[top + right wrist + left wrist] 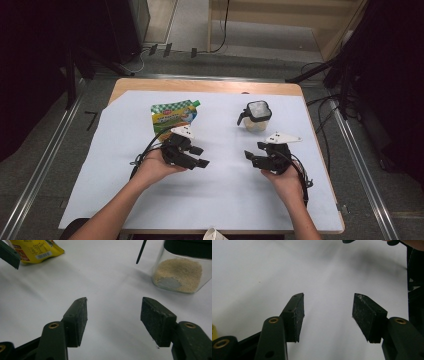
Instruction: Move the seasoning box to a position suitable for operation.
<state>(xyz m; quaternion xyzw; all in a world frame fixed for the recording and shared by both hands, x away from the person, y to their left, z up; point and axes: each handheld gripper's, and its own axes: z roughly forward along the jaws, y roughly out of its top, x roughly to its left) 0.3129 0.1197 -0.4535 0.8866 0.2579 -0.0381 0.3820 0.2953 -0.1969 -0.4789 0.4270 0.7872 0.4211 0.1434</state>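
Here the left tool [199,157] and the right tool [252,150] hover low over the white sheet [220,185] covering the table [200,85], each in a hand, their jaws turned toward one another. Both stand spread with nothing between the pads. Beyond the left tool lies a green-and-yellow spouted pouch [175,115], flat on the sheet. Beyond the right one stands a clear jar [257,117] with a black-rimmed lid, holding pale granules [178,272]. The pouch and jar sit well apart.
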